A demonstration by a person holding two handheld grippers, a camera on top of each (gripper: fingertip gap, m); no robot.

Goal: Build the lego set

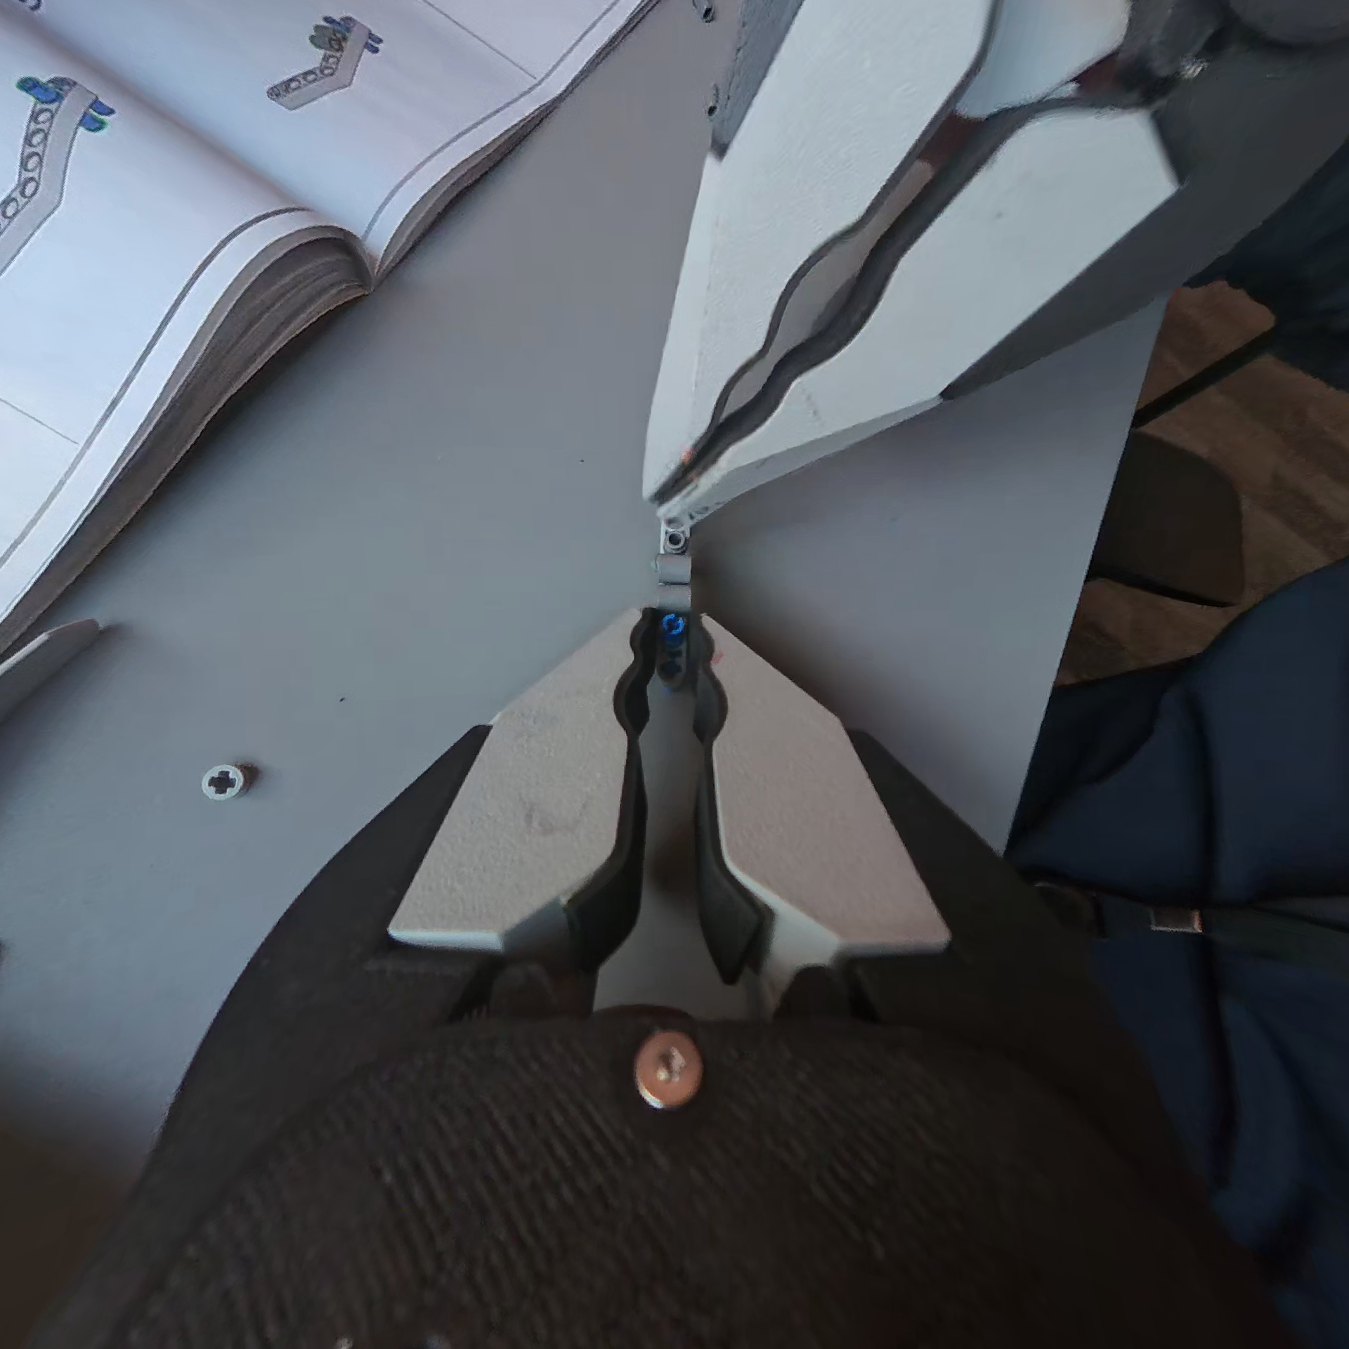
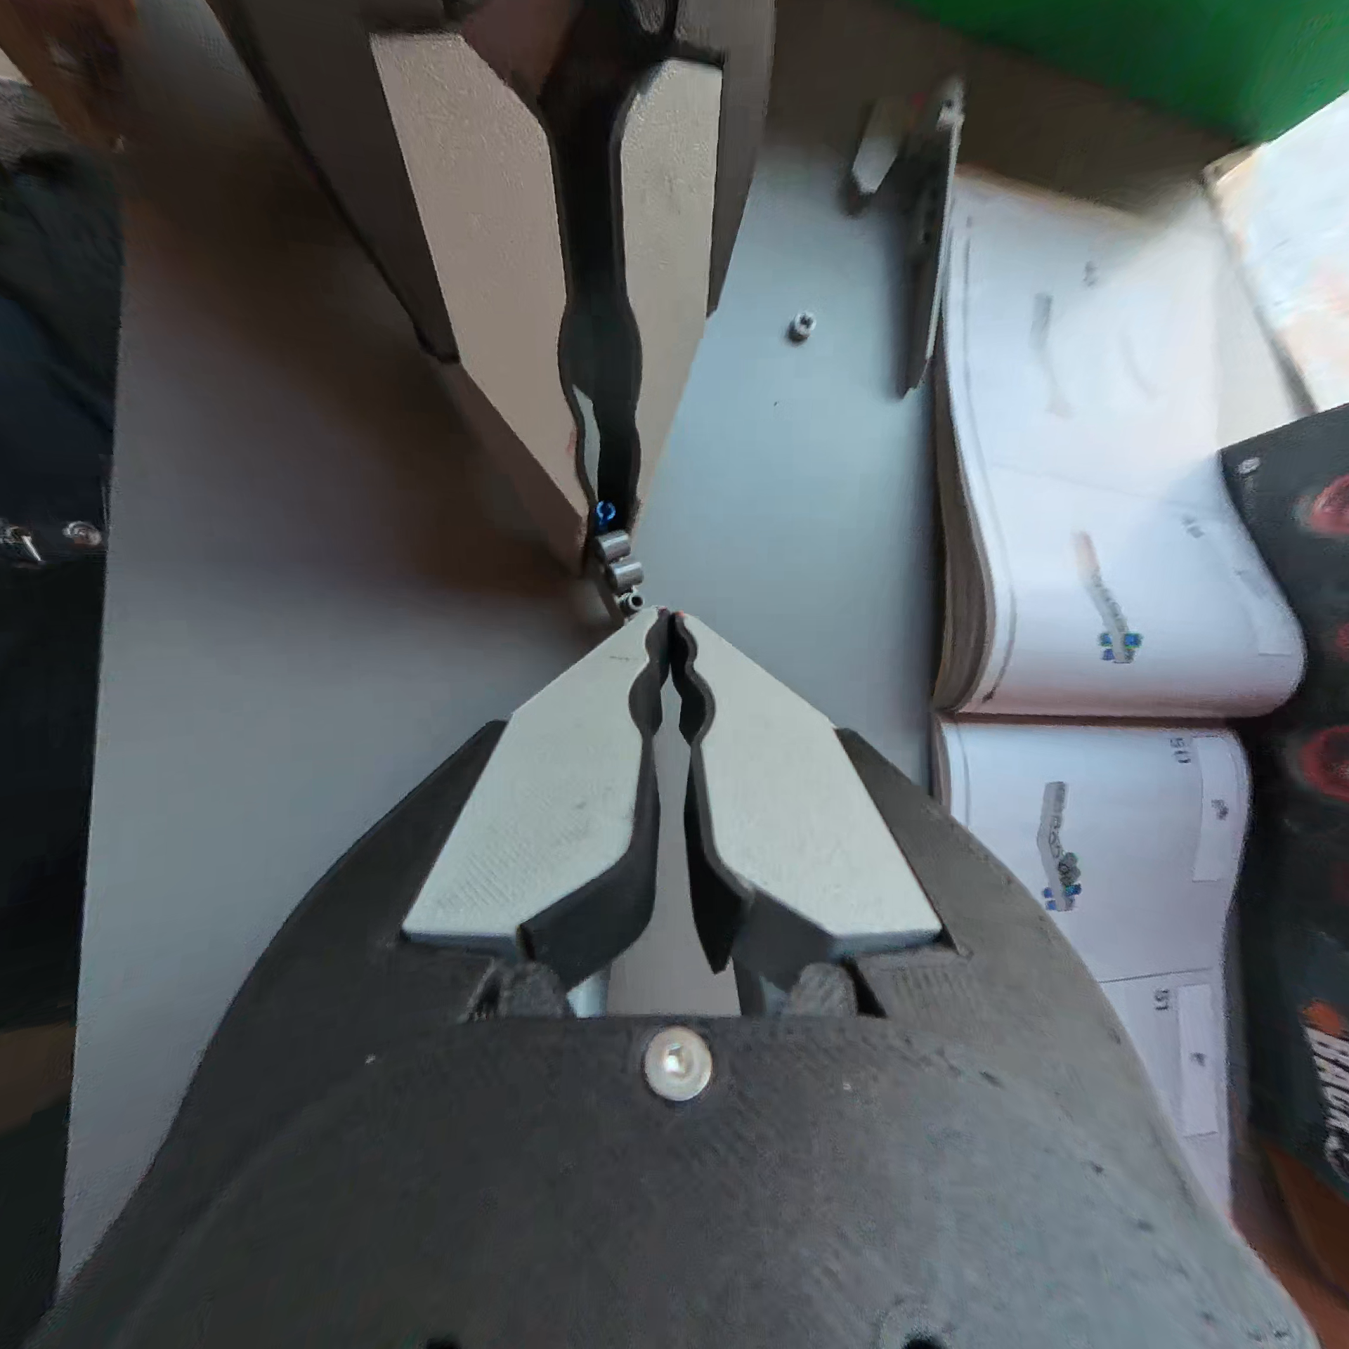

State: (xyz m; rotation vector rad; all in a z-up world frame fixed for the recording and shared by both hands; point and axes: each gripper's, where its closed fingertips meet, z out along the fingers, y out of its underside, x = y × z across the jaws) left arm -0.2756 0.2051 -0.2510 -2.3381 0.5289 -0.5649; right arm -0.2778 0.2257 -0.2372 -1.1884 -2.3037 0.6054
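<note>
Left wrist view: the grey beam (image 1: 672,584) with its blue pin (image 1: 673,626) is gripped between the closed left jaws and projects straight ahead along them, its far end being pinched by the closed right gripper (image 1: 675,504) above the bench (image 1: 438,584).

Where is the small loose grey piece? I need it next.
In the left wrist view, the small grey piece lies on the grey table, left of the left gripper, below the open instruction book.

Soft daylight falls evenly on the grey table (image 1: 438,511), with warm shadow under the left gripper (image 2: 609,525). Wide-angle lenses bend the edges. The instruction booklet (image 2: 1109,584) looks blurred in the right wrist view.
</note>
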